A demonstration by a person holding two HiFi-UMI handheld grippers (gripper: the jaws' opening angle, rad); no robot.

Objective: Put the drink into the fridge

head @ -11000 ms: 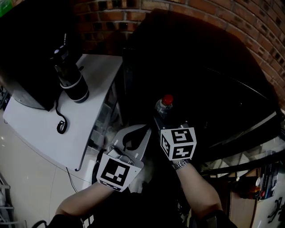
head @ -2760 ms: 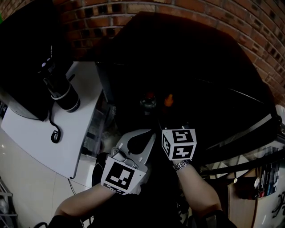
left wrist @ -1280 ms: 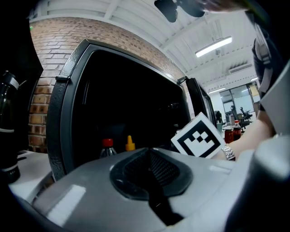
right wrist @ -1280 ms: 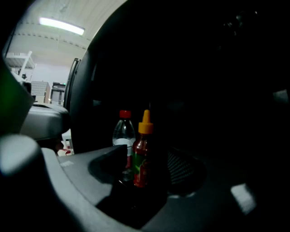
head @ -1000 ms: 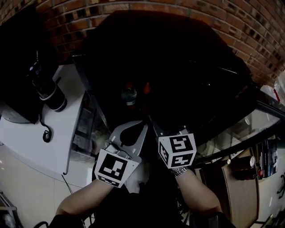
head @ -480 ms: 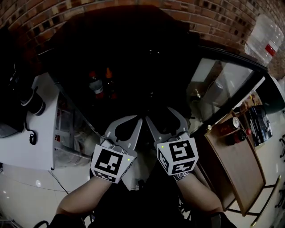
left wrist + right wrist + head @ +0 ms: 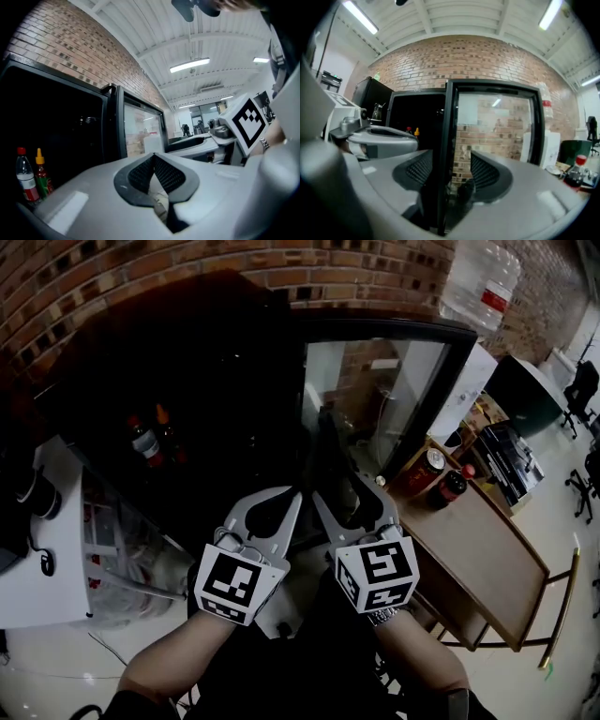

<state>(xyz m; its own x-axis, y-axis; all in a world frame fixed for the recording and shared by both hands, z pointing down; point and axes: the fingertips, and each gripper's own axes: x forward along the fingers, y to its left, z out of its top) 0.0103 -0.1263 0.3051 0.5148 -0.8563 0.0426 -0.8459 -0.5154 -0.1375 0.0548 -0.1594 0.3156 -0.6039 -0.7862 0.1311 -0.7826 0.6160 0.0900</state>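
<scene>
Two bottles [image 7: 143, 441] stand inside the fridge [image 7: 234, 371], at left. Its door [image 7: 375, 399] stands open at centre, its edge between the right gripper's [image 7: 345, 488] jaws. Right of the door, a table [image 7: 487, 568] holds two containers [image 7: 428, 471].

Dim, underexposed head view (fisheye edges); ceiling strip lights [image 7: 190, 65] glare.

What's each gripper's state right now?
Left gripper: closed, nothing held.
Right gripper: open, with the edge of the fridge door between its jaws.
</scene>
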